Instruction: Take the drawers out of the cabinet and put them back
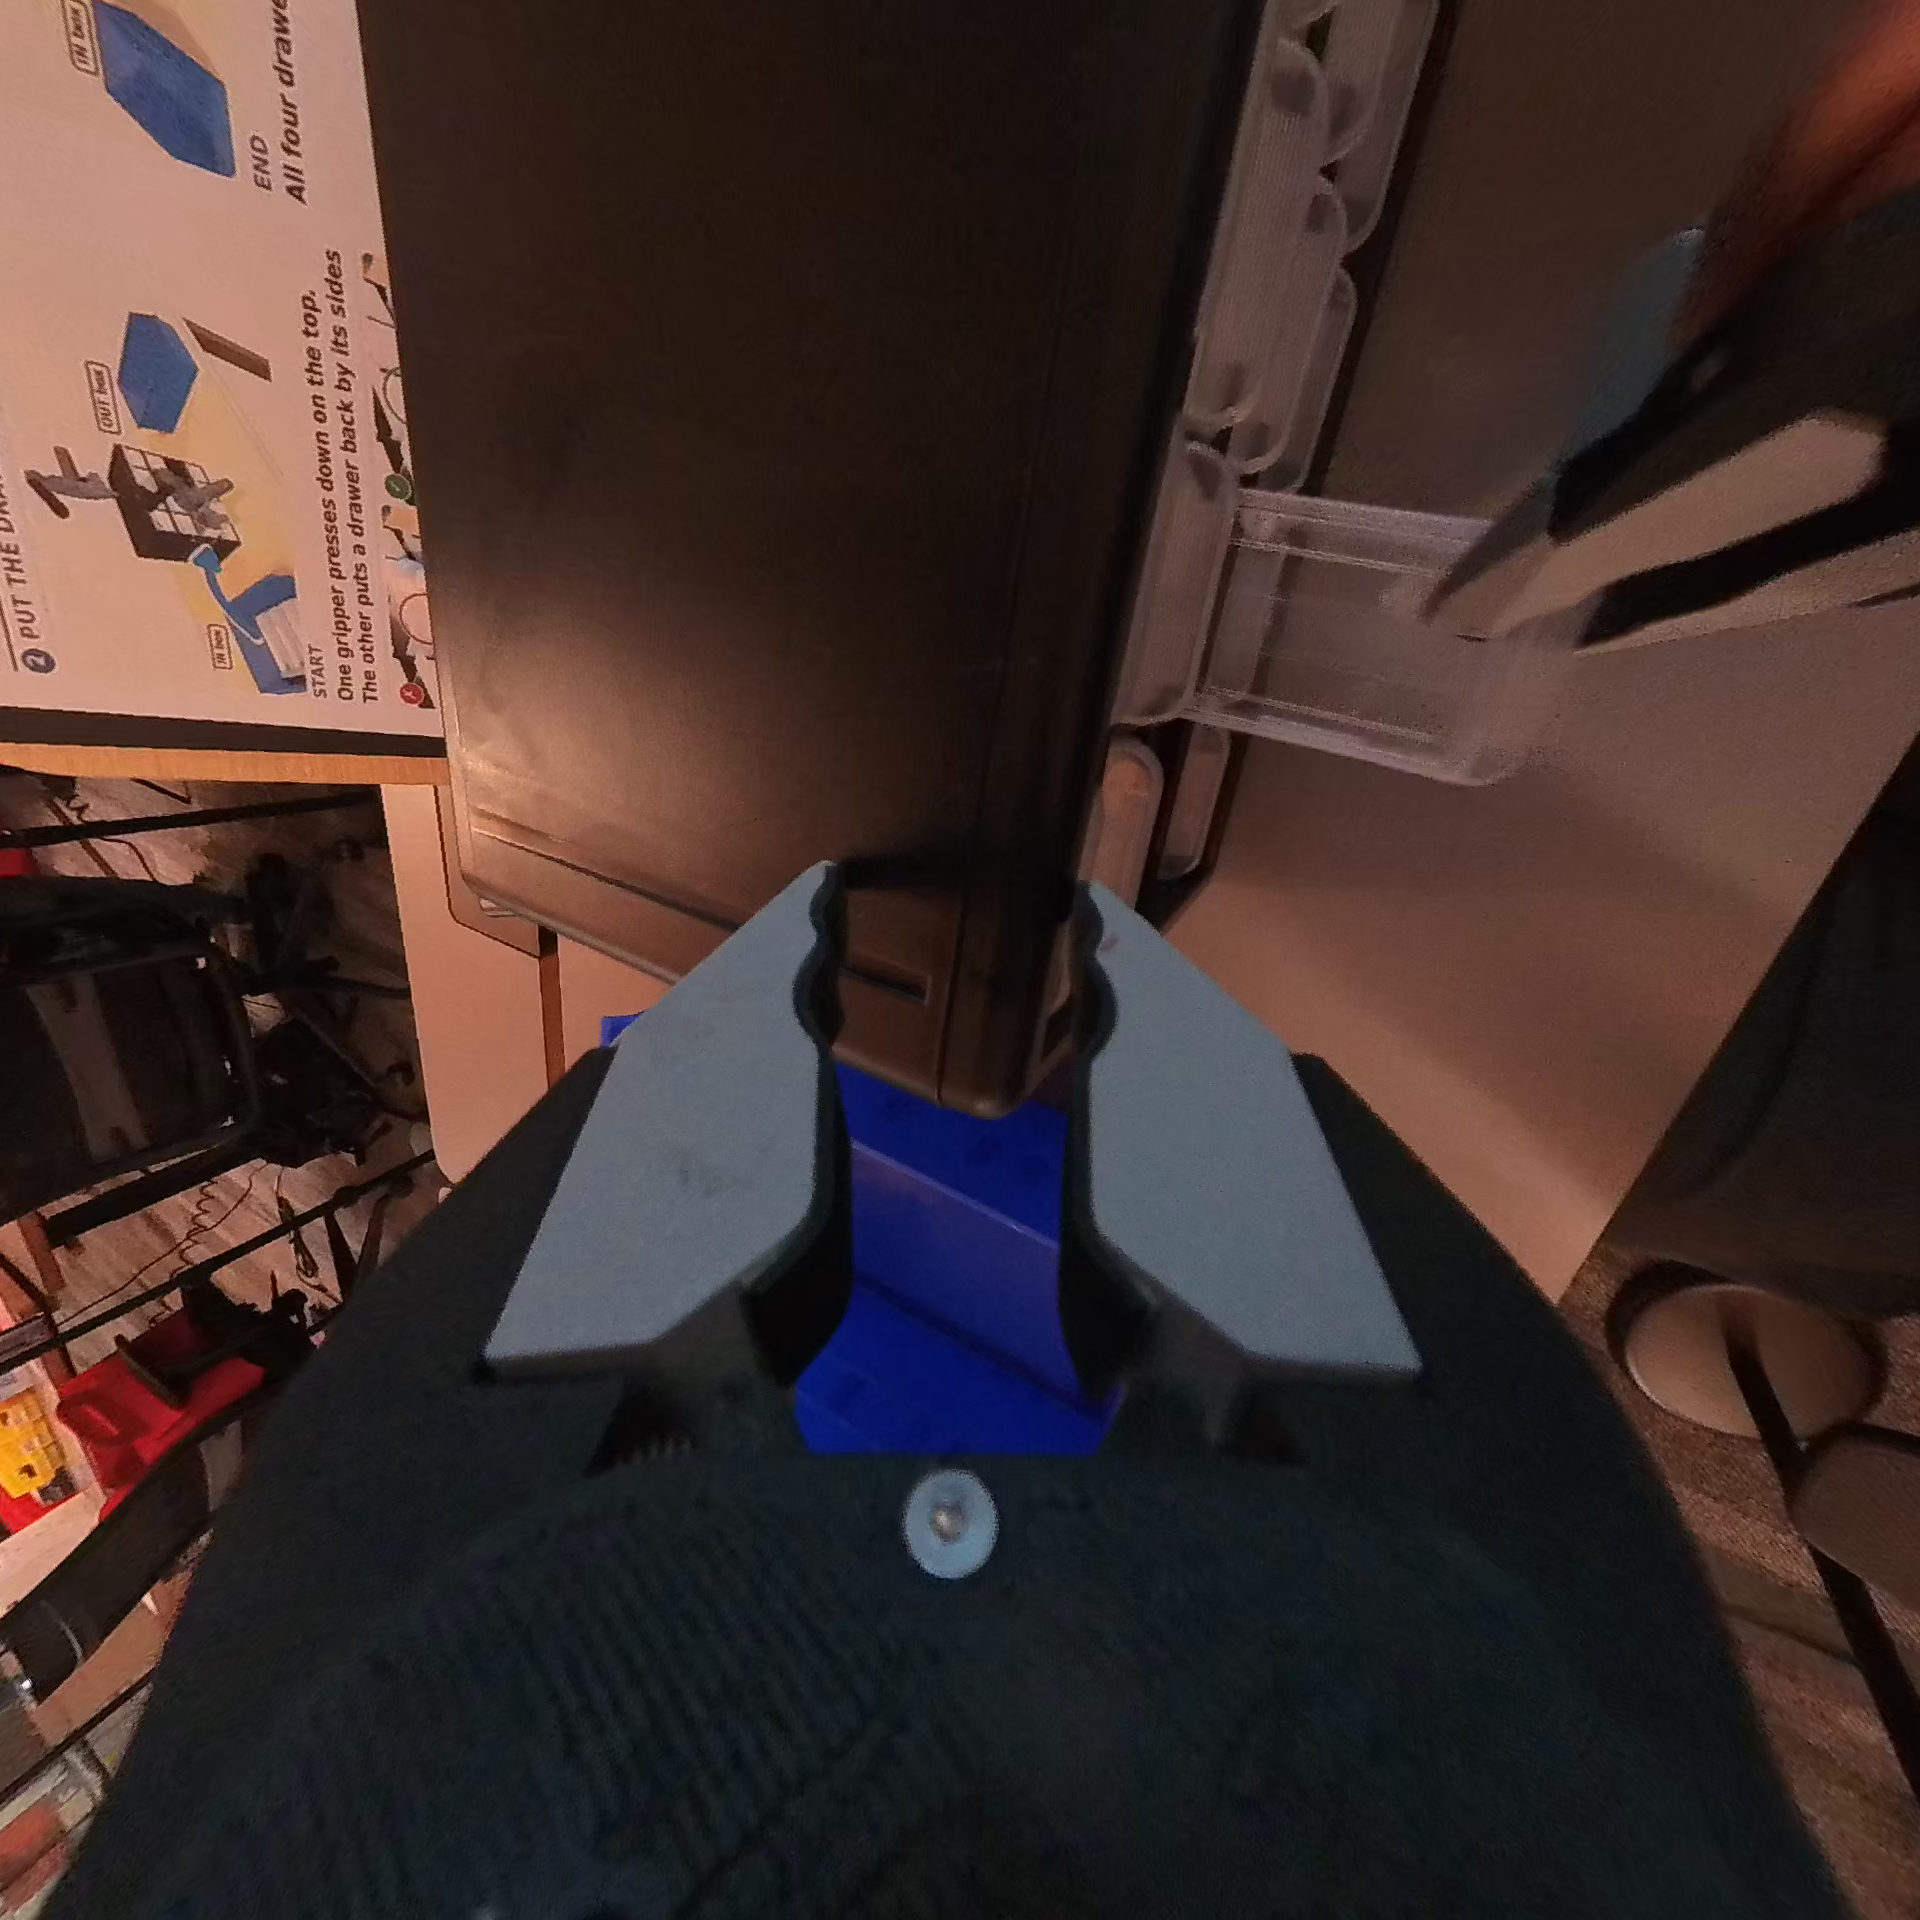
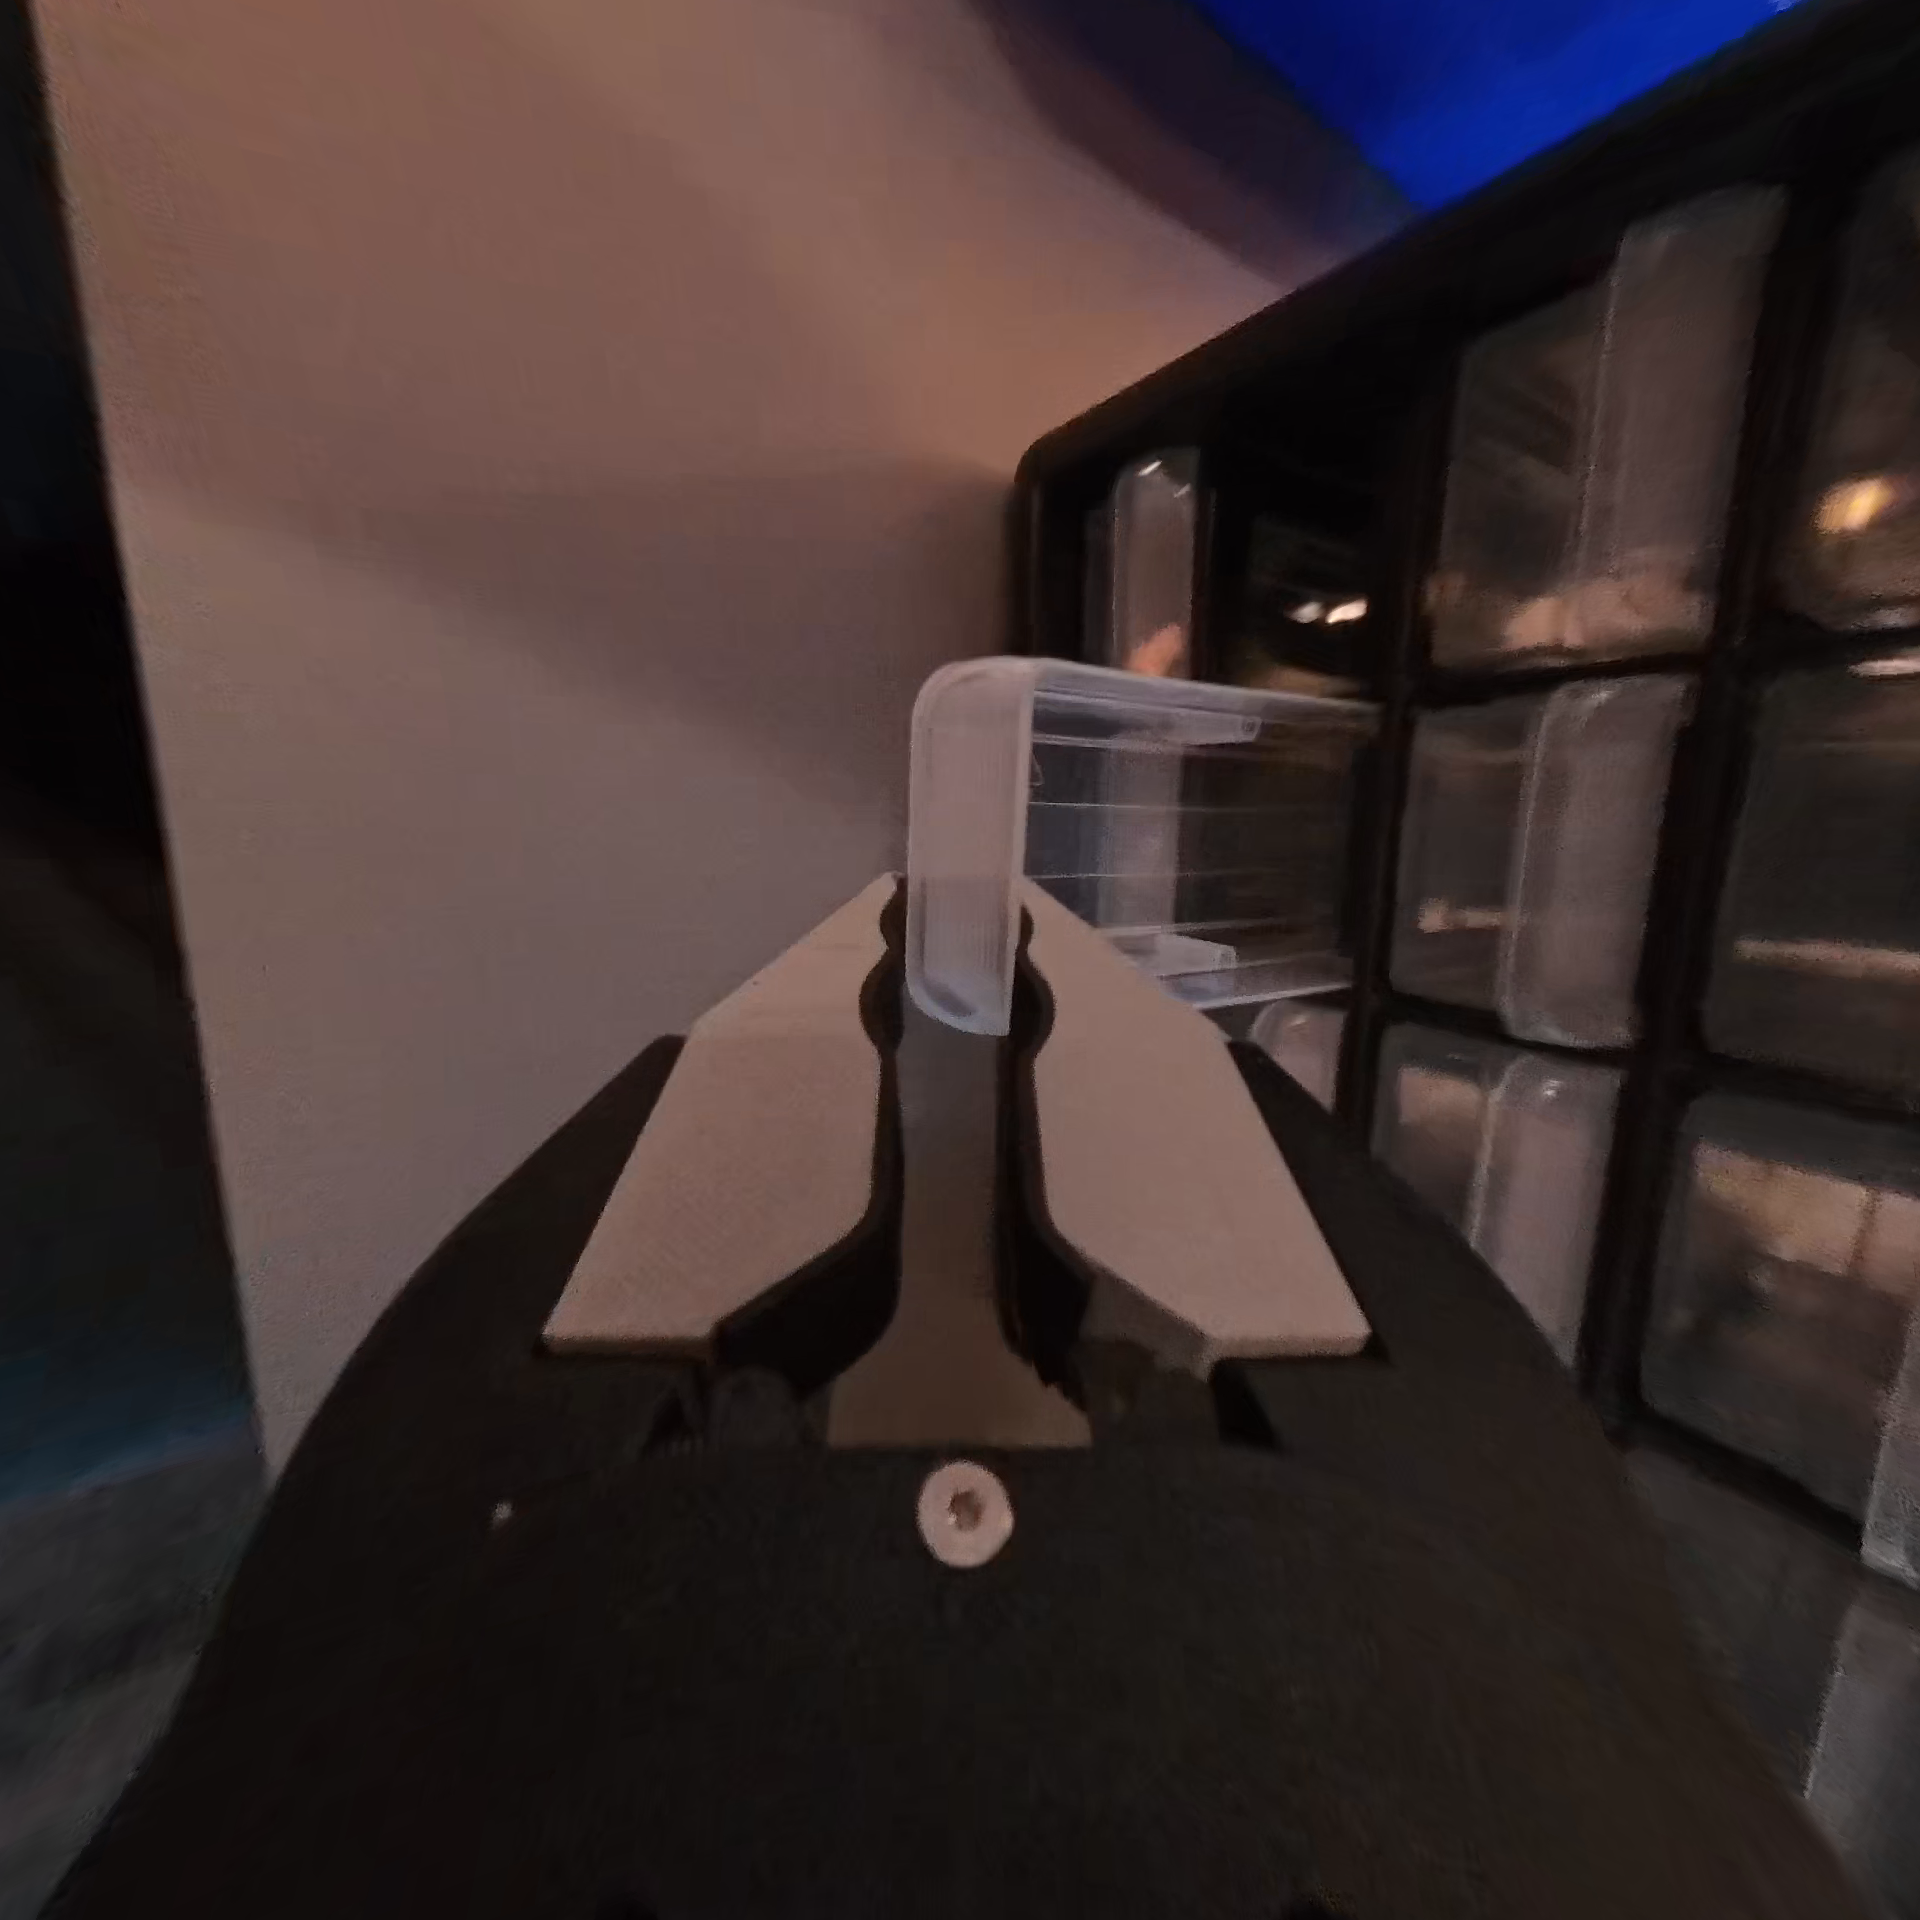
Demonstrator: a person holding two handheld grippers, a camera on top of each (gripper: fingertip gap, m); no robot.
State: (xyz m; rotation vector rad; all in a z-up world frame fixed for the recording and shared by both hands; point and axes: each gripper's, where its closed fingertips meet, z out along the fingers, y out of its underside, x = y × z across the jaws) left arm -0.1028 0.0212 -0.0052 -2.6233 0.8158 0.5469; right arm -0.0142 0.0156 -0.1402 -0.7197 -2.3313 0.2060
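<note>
Pulled-out drawer (image 2: 1164, 831) juts across cabinet (image 2: 1558, 727) front; tabletop (image 2: 571, 520) beside open.

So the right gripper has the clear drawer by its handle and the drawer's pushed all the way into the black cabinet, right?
Not quite. The right gripper does hold the clear drawer by its handle, but the drawer sticks partway out of the black cabinet, as the right wrist view shows.
</note>
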